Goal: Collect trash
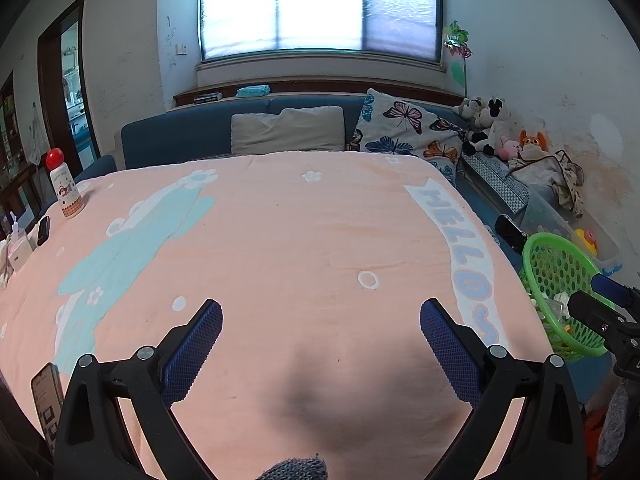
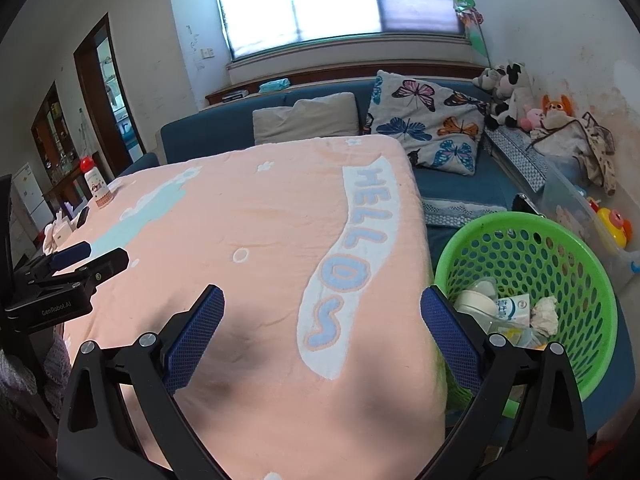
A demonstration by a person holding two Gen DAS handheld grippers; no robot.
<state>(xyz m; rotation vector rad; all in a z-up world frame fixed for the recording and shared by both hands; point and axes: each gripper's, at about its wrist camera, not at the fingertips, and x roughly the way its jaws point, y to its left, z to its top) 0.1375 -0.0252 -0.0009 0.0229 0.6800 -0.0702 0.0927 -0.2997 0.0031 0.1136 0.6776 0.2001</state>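
Note:
A green perforated basket [image 2: 568, 256] stands off the table's right edge and holds trash: a white cup [image 2: 478, 298], a white and blue carton [image 2: 512, 308] and a crumpled tissue [image 2: 545, 312]. It also shows in the left wrist view [image 1: 560, 268]. My left gripper [image 1: 320, 316] is open and empty above the pink table cover [image 1: 300, 232]. My right gripper [image 2: 320, 312] is open and empty above the table's right part, its right finger [image 2: 448, 332] in front of the basket's near rim. The other gripper shows at the left edge of the right wrist view [image 2: 72, 268].
At the table's left edge stand a red-capped bottle [image 1: 64, 188], a white tissue box [image 1: 18, 248], a small dark device [image 1: 43, 230] and a phone [image 1: 46, 396]. A blue sofa [image 1: 192, 132] with cushions and plush toys [image 1: 488, 124] lies behind. A clear storage bin [image 2: 580, 204] is beyond the basket.

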